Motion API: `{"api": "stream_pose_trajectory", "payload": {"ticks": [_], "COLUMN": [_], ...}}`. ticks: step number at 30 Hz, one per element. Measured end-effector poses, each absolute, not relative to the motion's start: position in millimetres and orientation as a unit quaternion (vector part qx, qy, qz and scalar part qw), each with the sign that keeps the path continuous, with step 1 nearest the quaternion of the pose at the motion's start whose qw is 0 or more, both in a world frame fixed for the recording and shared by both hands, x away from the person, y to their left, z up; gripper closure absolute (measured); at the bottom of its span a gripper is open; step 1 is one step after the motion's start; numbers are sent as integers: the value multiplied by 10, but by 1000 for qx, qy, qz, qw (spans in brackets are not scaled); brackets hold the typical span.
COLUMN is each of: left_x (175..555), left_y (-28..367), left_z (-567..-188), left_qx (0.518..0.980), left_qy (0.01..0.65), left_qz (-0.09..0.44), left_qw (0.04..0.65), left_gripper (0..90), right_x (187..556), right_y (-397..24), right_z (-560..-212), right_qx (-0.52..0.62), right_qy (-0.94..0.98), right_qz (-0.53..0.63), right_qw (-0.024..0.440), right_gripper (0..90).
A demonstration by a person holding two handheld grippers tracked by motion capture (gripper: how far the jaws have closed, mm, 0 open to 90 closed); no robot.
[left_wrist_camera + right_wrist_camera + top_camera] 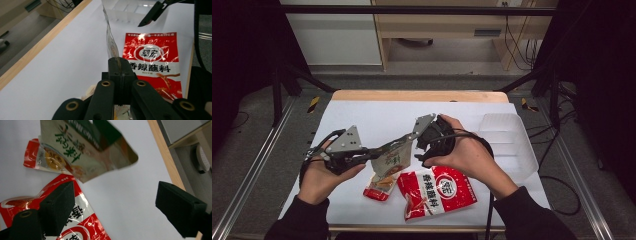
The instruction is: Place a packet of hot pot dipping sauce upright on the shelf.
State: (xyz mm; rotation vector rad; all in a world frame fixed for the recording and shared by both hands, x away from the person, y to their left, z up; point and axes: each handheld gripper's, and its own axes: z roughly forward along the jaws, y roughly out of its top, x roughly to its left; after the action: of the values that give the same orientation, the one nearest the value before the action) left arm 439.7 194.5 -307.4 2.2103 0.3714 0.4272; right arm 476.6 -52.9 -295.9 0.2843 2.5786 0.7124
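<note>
two grippers are at work over the white table (pixel 362 115): the left gripper (pixel 371 155) has its jaws pressed together on one edge of a pale green-printed sauce packet (pixel 393 159), lifting it clear of the surface so it hangs edge-on, its long axis running away from the left jaws toward the far right of the table. the right gripper (pixel 418 145), jaws spread wide with nothing between them, hovers just past the packet's free upper corner; in the right gripper view that corner (pixel 125 157) lies up and to the left of the gap, not yet inside it. the right hand is plainly the nearer one to that free end. below lie a red sauce packet (pixel 437 192) and a small red sachet (pixel 378 189), flat, with a clear plastic tray (pixel 507 140) at the right.
</note>
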Motion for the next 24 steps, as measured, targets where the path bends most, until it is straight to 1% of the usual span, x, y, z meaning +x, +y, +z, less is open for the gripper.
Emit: {"api": "stream_pose_trajectory", "payload": {"ticks": [1, 4, 5, 6, 10, 12, 13, 14, 15, 19, 20, 21, 24], "left_x": [4401, 4413, 4417, 4417, 4418, 4422, 4427, 4427, 4426, 4424, 4427, 4434, 4445], "left_y": [1902, 1794, 1738, 1738, 1663, 1651, 1643, 1643, 1635, 1635, 1638, 1652, 1665], "left_z": [-3075, -3082, -3090, -3090, -3110, -3116, -3118, -3118, -3118, -3114, -3116, -3120, -3132], "left_qx": [882, 886, 887, 887, 888, 888, 887, 887, 886, 883, 883, 882, 879], "left_qy": [143, 133, 124, 124, 116, 117, 117, 117, 119, 122, 123, 129, 135], "left_qz": [166, 160, 157, 157, 154, 154, 153, 153, 152, 154, 154, 154, 152], "left_qw": [416, 415, 416, 416, 417, 418, 419, 419, 422, 426, 426, 427, 432], "left_gripper": [900, 900, 900, 900, 900, 900, 900, 900, 900, 900, 900, 900, 900], "right_x": [4789, 4801, 4808, 4808, 4810, 4810, 4808, 4808, 4802, 4776, 4776, 4779, 4787], "right_y": [-533, -529, -529, -529, -519, -523, -535, -535, -549, -560, -560, -575, -591], "right_z": [-2949, -2947, -2954, -2954, -2994, -3019, -3032, -3032, -3039, -3054, -3054, -3045, -3029], "right_qx": [91, 81, 65, 65, 49, 45, 40, 40, 37, 41, 41, 45, 60], "right_qy": [936, 939, 943, 943, 950, 953, 956, 956, 956, 957, 957, 957, 956], "right_qz": [254, 249, 241, 241, 229, 222, 218, 218, 223, 222, 222, 228, 236], "right_qw": [225, 222, 220, 220, 209, 202, 194, 194, 187, 180, 180, 175, 166], "right_gripper": [214, 236, 315, 315, 406, 479, 567, 567, 643, 790, 790, 857, 876]}}
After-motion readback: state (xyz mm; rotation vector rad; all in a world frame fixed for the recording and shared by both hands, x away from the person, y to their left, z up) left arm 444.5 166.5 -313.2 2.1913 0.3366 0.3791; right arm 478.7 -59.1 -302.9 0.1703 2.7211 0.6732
